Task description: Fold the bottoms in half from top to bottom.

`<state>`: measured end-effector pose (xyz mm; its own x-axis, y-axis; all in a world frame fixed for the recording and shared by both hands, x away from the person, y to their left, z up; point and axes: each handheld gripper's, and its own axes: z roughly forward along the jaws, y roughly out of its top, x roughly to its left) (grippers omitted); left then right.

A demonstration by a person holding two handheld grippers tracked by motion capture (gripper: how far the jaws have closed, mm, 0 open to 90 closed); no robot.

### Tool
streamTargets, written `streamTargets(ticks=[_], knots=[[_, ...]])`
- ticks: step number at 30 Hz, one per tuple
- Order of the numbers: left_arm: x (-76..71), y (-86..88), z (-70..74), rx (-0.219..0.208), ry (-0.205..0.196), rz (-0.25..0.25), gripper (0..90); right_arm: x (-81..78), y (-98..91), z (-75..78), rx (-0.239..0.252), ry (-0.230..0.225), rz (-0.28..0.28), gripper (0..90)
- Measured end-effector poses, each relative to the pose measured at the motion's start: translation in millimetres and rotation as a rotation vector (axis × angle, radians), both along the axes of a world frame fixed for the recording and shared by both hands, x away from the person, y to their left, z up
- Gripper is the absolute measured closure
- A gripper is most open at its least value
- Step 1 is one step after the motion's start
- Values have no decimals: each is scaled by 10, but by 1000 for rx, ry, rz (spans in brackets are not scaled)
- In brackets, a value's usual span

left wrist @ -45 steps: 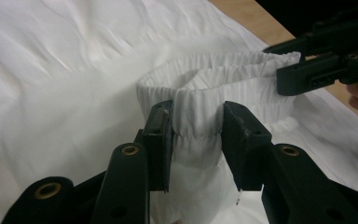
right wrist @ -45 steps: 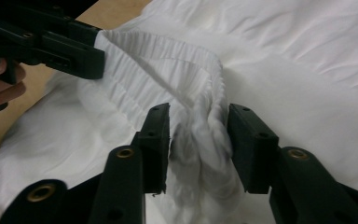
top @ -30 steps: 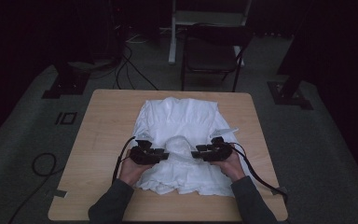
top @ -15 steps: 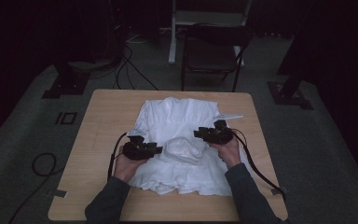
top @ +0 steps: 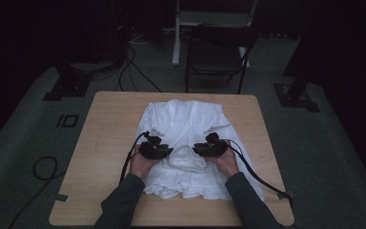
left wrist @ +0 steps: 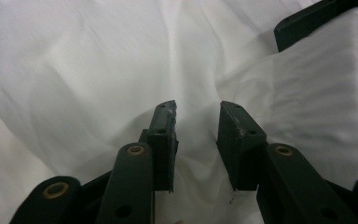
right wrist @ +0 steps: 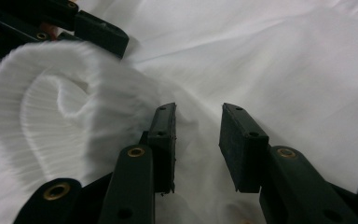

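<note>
Now white garment spread on table; bunched cuff between left tool and right tool, both open.

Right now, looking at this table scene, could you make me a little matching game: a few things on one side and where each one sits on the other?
Things:
1. white garment
2. ribbed collar bundle
3. dark chair
4. left gripper

Places:
A. on the floor beyond the table's far edge
B. spread across the middle of the wooden table
C. bunched up between the two grippers
D. at the bundle's left side, jaws apart

Pairs: 1-B, 2-C, 3-A, 4-D
</note>
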<state>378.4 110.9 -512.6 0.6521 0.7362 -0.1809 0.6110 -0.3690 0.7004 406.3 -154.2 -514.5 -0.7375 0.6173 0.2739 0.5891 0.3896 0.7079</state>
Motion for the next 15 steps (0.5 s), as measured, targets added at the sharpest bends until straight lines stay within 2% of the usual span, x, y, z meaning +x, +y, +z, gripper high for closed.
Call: streamTargets(ticks=[1,3,5,7,9,12,13,15], knots=[[0,0,0,0,0,0,659,0,0,0,0,0,0,656],[-132,42,-23,-27,-1,-6,658,-123,-44,-17,23,9,25,654],[-229,54,-54,-13,-8,-15,648,-216,-67,-40,11,3,47,655],[-316,81,-81,-27,-6,-23,645,-302,-79,-72,-11,-4,63,654],[-388,90,-118,-9,-9,-27,641,-373,-89,-102,-39,-12,82,653],[-445,81,-203,40,7,-33,636,-448,-89,-158,-116,-24,95,663],[-457,84,-240,32,14,-40,636,-474,-85,-185,-142,-32,101,666],[-469,95,-265,17,24,-47,635,-517,-90,-212,-156,-26,104,673]])
